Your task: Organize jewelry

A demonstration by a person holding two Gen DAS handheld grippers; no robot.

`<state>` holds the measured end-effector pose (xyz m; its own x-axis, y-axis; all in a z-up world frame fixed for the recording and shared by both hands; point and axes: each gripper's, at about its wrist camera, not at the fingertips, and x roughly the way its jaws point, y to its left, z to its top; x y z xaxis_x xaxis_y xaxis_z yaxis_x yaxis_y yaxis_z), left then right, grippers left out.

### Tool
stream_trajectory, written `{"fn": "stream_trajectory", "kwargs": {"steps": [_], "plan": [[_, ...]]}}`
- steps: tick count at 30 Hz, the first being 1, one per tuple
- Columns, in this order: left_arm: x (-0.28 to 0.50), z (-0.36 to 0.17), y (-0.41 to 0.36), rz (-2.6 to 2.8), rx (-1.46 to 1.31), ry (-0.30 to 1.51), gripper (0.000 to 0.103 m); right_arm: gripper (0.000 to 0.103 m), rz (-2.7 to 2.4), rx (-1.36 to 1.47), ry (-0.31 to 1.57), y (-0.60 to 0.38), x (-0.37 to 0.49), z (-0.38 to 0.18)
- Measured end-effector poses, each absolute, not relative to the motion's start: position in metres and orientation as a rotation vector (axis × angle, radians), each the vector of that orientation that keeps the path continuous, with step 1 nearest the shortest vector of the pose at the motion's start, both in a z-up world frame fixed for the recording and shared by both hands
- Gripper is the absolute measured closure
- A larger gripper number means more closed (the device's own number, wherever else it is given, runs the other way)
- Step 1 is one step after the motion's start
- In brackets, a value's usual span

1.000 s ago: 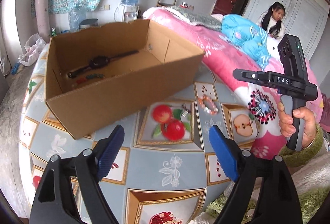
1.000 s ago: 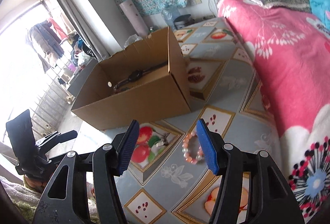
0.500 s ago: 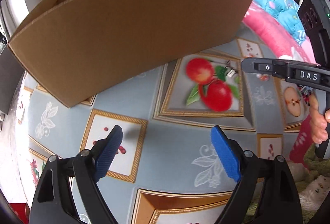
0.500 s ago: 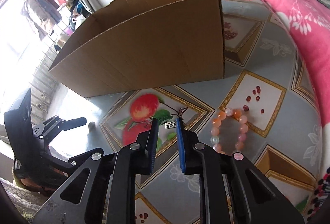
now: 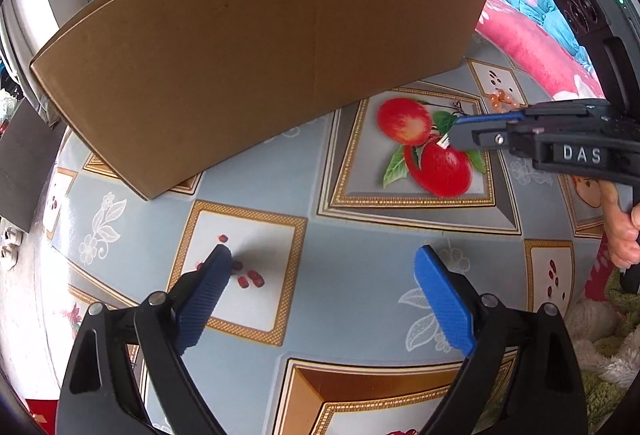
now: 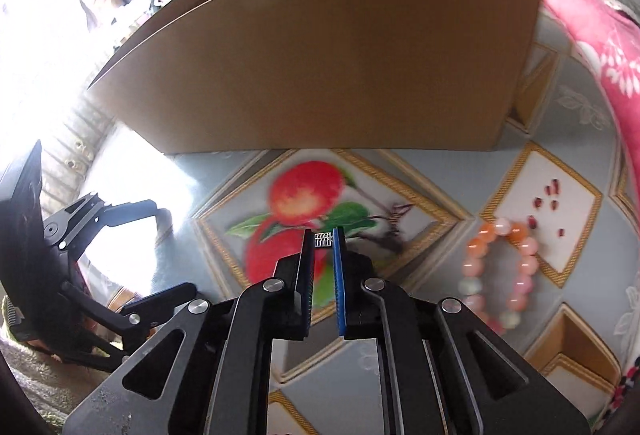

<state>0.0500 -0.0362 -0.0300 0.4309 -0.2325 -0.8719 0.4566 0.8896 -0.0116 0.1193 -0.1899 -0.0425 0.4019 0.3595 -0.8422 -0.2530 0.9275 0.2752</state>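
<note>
Two blue pads of the left gripper (image 5: 322,299) stand wide apart in the left wrist view, with only the printed cloth (image 5: 360,235) between them; its jaws have just been opening further. Beyond them the box (image 5: 256,51) rests on the cloth, its plain outer wall facing the camera. At the right, a hand (image 5: 622,235) holds the right gripper (image 5: 450,139) low over the printed apples, a small silver clasp (image 5: 444,142) showing at its tip. A few orange beads of the bracelet (image 5: 500,99) show behind it.

In the right wrist view, the right gripper (image 6: 324,239) has just been closing, and its pads now pinch the clasp (image 6: 323,239) near their tips. A thin dark chain (image 6: 384,231), blurred, trails right from there across the cloth. The bracelet (image 6: 498,267) lies on the cloth just right of the gripper, apart from it, in front of the box (image 6: 320,67).
</note>
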Motion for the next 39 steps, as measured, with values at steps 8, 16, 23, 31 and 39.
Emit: {"fn": "stream_trajectory", "kwargs": {"steps": [8, 16, 23, 31, 39], "plan": [[0.039, -0.029, -0.022, -0.453, 0.204, 0.996, 0.013, 0.095, 0.559, 0.099, 1.123, -0.154, 0.105, -0.044], [0.04, -0.021, -0.019, -0.512, 0.098, 0.948, 0.013, 0.068, 0.442, 0.155, 1.082, -0.2, 0.09, -0.029], [0.042, -0.015, -0.042, -0.627, 0.109, 0.874, 0.023, 0.066, 0.332, 0.238, 1.051, -0.247, 0.082, -0.026], [0.053, -0.021, -0.076, -0.633, 0.191, 0.89, 0.054, 0.066, 0.304, 0.282, 1.019, -0.291, 0.07, -0.022], [0.056, -0.027, -0.085, -0.623, 0.222, 0.904, 0.079, 0.066, 0.297, 0.307, 1.013, -0.277, 0.054, -0.023]]}}
